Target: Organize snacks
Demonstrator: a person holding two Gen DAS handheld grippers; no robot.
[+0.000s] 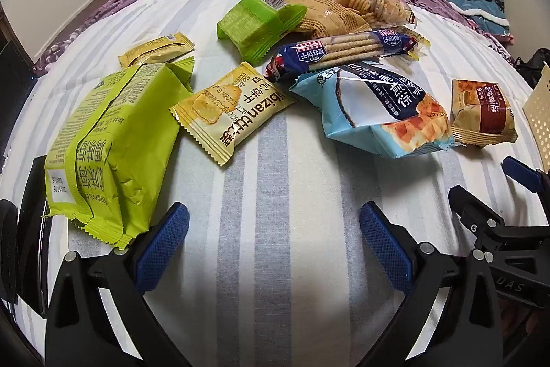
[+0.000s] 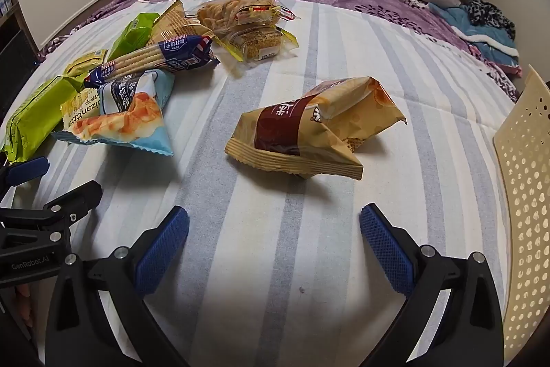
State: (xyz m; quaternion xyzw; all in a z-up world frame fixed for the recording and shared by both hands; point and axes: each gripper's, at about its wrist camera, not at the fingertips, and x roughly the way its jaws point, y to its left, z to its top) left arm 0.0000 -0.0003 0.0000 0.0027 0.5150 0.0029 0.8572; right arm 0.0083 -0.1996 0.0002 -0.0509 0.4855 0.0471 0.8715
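Nearest the bed's front edge, both grippers hover over bare striped sheet [image 2: 275,246], jaws spread wide, nothing between them: left gripper [image 1: 274,250], right gripper [image 2: 274,250].

Just beyond the right gripper lies the tan pack [image 2: 309,133], alone mid-sheet, well apart from the pile [image 2: 137,74] at left. Its long axis runs from the crimped seam at near-left to the puffed end at far-right. The perforated basket [image 2: 526,195] stands at the bed's right edge.

Judgement: pick the tan pack first. Set the pads across its short width, near the middle, and close gently; the bag looks air-filled and may slip.
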